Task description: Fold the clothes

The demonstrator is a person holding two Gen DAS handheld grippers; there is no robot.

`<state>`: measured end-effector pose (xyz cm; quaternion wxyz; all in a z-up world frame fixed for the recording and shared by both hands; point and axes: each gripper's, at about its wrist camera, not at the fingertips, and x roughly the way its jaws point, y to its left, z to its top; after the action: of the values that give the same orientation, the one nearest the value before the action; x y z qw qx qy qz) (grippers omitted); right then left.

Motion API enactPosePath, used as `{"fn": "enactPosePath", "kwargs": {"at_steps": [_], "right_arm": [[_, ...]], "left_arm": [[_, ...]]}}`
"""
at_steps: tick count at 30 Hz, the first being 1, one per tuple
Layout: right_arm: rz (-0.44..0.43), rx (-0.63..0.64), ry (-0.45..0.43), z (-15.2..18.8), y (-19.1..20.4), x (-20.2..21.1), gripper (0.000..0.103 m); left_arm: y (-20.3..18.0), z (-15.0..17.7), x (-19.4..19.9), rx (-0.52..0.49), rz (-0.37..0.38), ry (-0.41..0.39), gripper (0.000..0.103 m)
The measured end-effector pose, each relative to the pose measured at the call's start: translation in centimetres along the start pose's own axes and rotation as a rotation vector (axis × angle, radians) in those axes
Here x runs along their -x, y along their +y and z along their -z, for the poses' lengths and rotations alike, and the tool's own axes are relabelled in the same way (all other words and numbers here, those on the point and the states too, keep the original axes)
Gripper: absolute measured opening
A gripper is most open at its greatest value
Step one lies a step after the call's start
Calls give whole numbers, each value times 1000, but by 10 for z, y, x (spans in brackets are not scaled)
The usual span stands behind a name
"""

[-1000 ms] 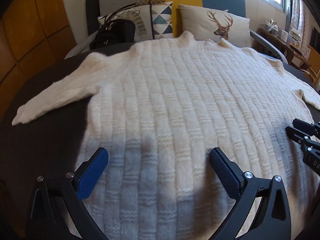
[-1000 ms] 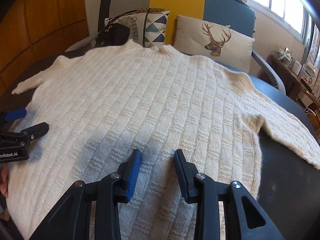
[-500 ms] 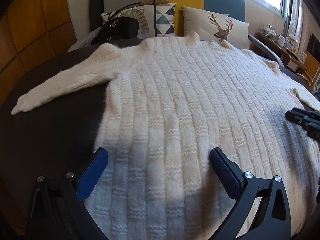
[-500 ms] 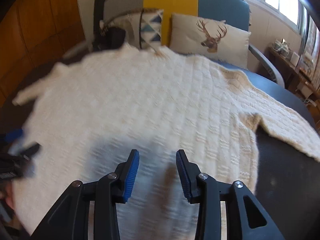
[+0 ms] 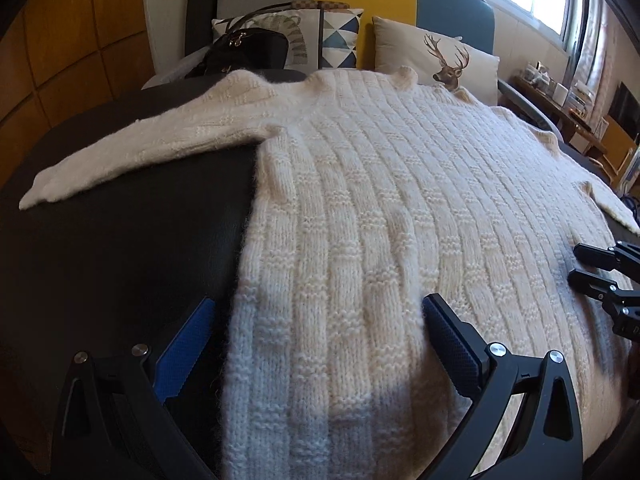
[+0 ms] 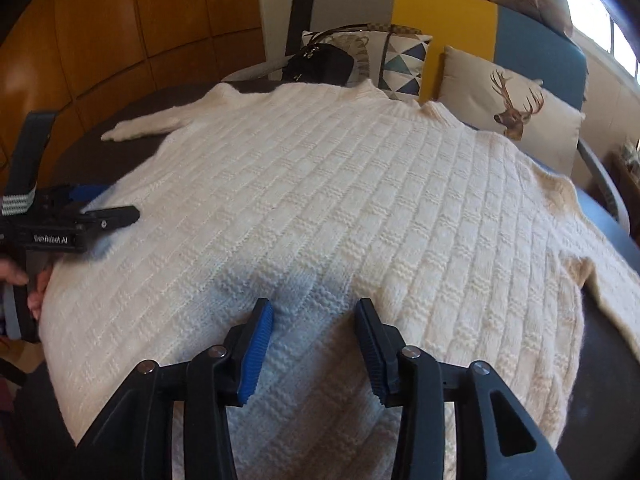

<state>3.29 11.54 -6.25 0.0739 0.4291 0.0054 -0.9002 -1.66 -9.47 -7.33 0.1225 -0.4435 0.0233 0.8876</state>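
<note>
1. The cream, chunky basket-weave knitted sweater (image 5: 380,216) lies spread flat, all in one layer, on the dark round tabletop (image 5: 120,248). Its collar is at the far edge, toward the deer-print cushion (image 5: 440,60).
2. Both sleeves are stretched out sideways from the sweater's body: left sleeve (image 5: 132,152) and right sleeve (image 6: 608,288). No fold is visible anywhere on the sweater.
3. The left tool (image 5: 316,340) has its fingers spread wide. It sits low at the sweater's near hem, straddling the left side edge: the blue pad (image 5: 186,348) is over bare tabletop and the other pad is over knit. It pinches nothing.
4. The right tool (image 6: 314,340) is partly spread, with a narrower gap. It hovers over the sweater's lower body, right of centre, and holds no cloth.
5. Step in hand, as a judgement: a flat-laid garment with both tools near the hem fits either lining up for a fold or just smoothing and spreading. The pictures do not settle which.
6. Any fold from here calls for a pinch on an edge, at the hem corner or the sleeve end. The knit is thick and floppy, so the pinch needs to be deep enough to catch both layers or the cloth will slip. Lift low and carry evenly so that the body does not drag across the tabletop.
7. The black handbag (image 5: 248,52) beyond the sweater's collar is clear of the work.
</note>
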Motion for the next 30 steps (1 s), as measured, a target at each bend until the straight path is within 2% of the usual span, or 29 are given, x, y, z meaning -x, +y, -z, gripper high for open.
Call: {"fn": "enactPosePath", "kwargs": {"at_steps": [3,5,8,10,12,18,22,26,30], "right_arm": [[5,8,5,-1,3,1,45],[8,-1,20,-5,3,3,45],[-42,-56,-43,-22,5,16,44],[-69,-51,-53,-41,8,13,45],[-43,-19,-39,-58,16,0,45],[1,30,3,-66,28,-38,45],[-18,-7,-10,-56,17,-46,47],[-16,-5,-13,-55,17,-45,48],[-13,0,-16,-54,18,-44,49]], "left_arm": [[1,3,4,-2,11,-5,103],[4,-1,11,18,11,-44,103],[12,-13,16,56,-15,-101,103],[12,-19,9,57,-35,-81,103],[8,-20,-3,30,-115,-41,103],[7,-16,-2,5,-94,-39,103],[4,-40,7,15,-62,-108,103],[-8,-87,-14,29,-34,-111,103],[-18,-123,-53,20,-101,-70,103]]}}
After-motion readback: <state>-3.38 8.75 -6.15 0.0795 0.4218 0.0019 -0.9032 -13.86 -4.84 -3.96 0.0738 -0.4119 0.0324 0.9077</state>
